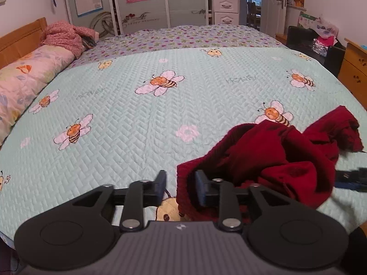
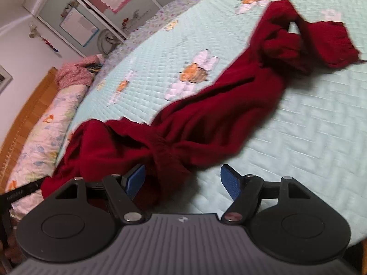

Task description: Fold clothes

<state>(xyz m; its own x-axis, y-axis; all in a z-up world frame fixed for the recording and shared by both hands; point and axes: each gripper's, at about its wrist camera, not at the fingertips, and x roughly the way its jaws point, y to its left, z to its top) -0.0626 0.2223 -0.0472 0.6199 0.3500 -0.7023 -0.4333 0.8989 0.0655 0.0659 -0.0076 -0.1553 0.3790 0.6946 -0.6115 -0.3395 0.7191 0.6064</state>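
Here, a crumpled red sweater lies on the bee-print bedspread, both the left gripper and right gripper spread, pinching nothing.

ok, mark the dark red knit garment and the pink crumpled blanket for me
dark red knit garment (image 2: 206, 114), right wrist view, bunched middle.
pink crumpled blanket (image 1: 65, 35), left wrist view, top of the heap by the headboard.

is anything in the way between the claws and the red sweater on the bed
Nothing visible. The red sweater lies bunched on the bedspread. The open left claw sits at its near edge, and the open right claw has a fold between its fingers, unpressed.
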